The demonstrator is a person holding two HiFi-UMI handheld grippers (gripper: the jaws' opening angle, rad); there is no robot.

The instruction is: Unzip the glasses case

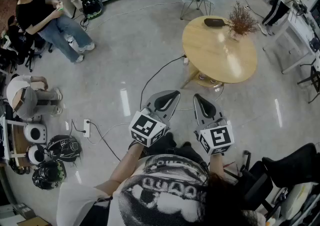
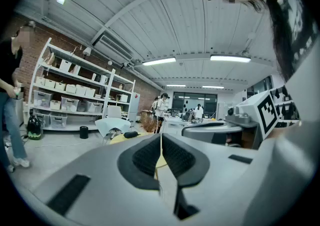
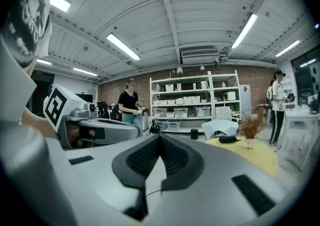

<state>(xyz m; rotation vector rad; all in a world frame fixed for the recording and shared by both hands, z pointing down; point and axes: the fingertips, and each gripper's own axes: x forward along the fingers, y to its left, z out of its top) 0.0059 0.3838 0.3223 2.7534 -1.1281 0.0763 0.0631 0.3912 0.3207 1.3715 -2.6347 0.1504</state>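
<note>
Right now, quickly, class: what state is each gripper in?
Left gripper: closed, holding nothing.
Right gripper: closed, holding nothing.

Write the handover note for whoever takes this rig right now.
Left tongs: shut, empty, held in the air ahead of the person.
Right tongs: shut, empty, beside the left.
Glasses case: dark, lying on the round wooden table next to the dried plant, well ahead of both tongs. Its zip is too far off to read.
Done: nothing.
Left: walk to the table, steady the case, pull the zip open.
</note>
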